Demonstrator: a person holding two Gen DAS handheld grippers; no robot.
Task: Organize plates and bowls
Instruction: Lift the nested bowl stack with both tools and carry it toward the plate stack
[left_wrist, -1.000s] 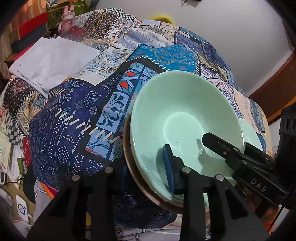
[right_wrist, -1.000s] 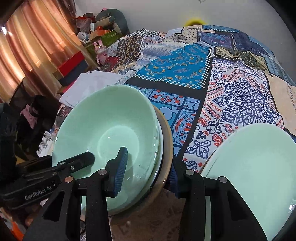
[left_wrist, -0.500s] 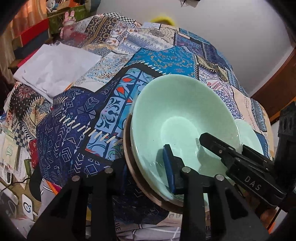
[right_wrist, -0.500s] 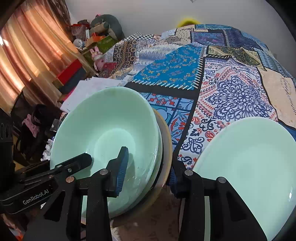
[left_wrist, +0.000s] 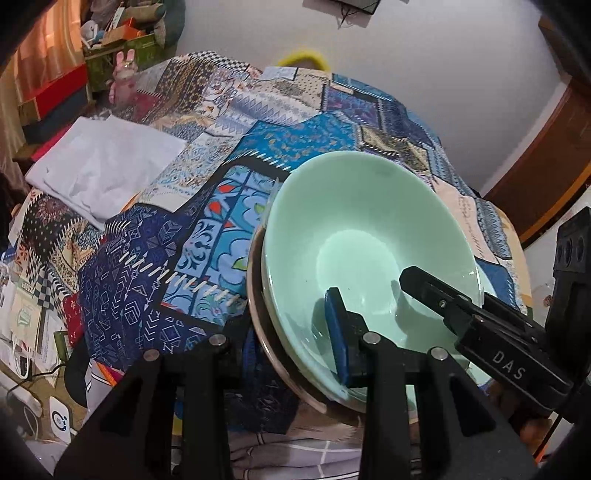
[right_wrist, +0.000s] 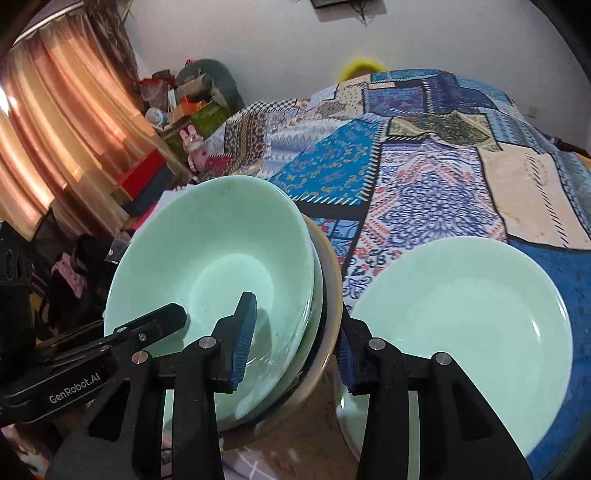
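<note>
A stack of bowls, mint-green bowl (left_wrist: 369, 229) on top and a brown-rimmed bowl (left_wrist: 255, 295) beneath, is held tilted above the patchwork bedspread. My left gripper (left_wrist: 291, 332) is shut on the stack's left rim, one blue pad inside the green bowl. My right gripper (right_wrist: 295, 339) is shut on the opposite rim of the same stack (right_wrist: 221, 240). A mint-green plate (right_wrist: 461, 325) lies on the bed just right of the right gripper.
The patchwork bedspread (left_wrist: 155, 280) covers the bed. A folded white cloth (left_wrist: 107, 166) lies at its far left. Boxes and toys (right_wrist: 184, 110) stand by the curtain. A wooden door (left_wrist: 546, 147) is at the right.
Both grippers have lifted the bowl stack a little and tilted back; more of the wall and room shows. The green plate is further below in the right wrist view.
</note>
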